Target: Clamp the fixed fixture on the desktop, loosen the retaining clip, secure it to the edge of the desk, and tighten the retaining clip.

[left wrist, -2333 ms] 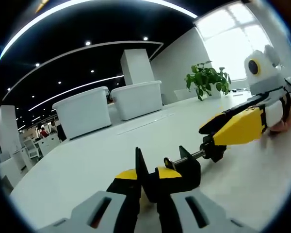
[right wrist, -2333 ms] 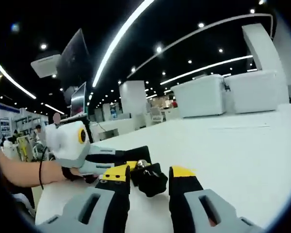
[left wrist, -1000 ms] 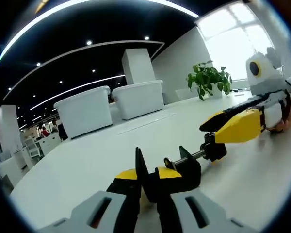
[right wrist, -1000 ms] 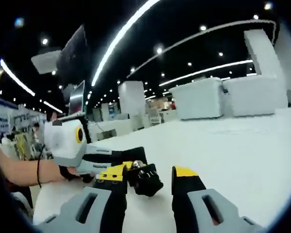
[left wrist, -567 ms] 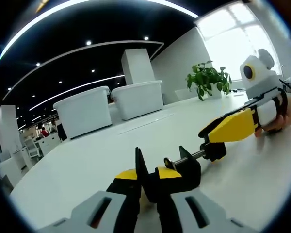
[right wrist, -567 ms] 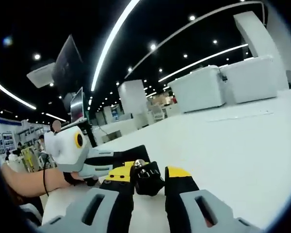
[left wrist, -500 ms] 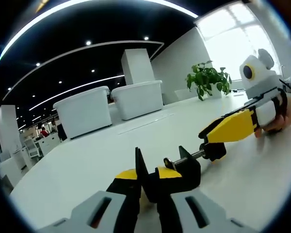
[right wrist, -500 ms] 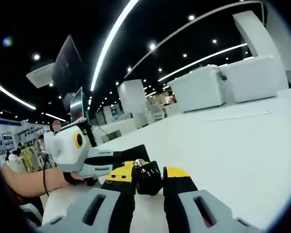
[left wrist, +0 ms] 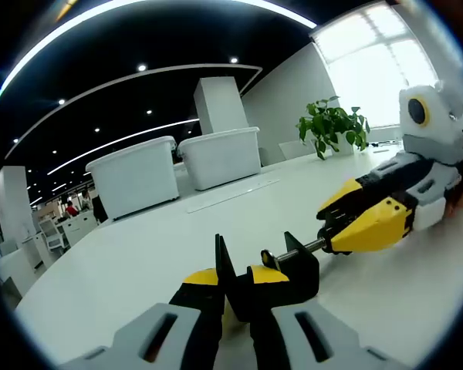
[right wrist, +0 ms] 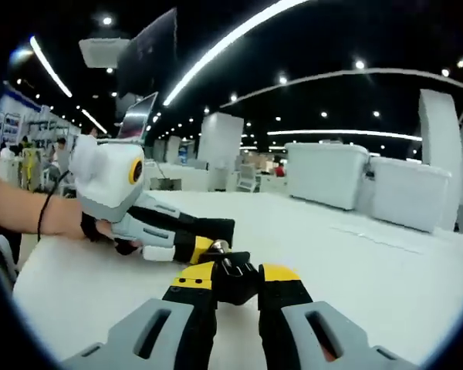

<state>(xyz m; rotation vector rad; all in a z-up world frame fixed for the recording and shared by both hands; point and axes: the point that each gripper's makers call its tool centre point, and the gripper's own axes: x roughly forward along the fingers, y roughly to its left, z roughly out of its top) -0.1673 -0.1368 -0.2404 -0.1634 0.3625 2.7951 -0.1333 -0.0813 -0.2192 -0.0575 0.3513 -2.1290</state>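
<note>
Left tongs: the left tongs (left wrist: 233, 297) are rising from the near edge of the left gripper view, their yellow-tipped jaws pressing in on the black body of the clamp (left wrist: 282, 276); in the right gripper view the left tongs (right wrist: 204, 236) are coming in from the left, with a person's hand (right wrist: 54, 212) gripping them.

Right tongs: the right tongs (right wrist: 231, 279) are closing their jaws around the black knob (right wrist: 233, 276) at the end of the clamp's screw, the knob sitting squeezed between the two yellow tips; in the left gripper view the right tongs (left wrist: 329, 223) are reaching in from the right and meeting the far end of the screw (left wrist: 297, 250).

Clamp: the black fixture is resting low on the white table (left wrist: 139, 254), just beyond the left tongs, with its threaded screw running to the right toward the right tongs; one black arm of it is sticking up between the left jaws.

Table: the white top is stretching away far into the room, and two white bins (left wrist: 174, 169) are standing side by side at its far side.

Surroundings: a green potted plant (left wrist: 332, 127) is standing far right by a bright window (left wrist: 374, 65); a dark ceiling with strip lights is curving overhead.
</note>
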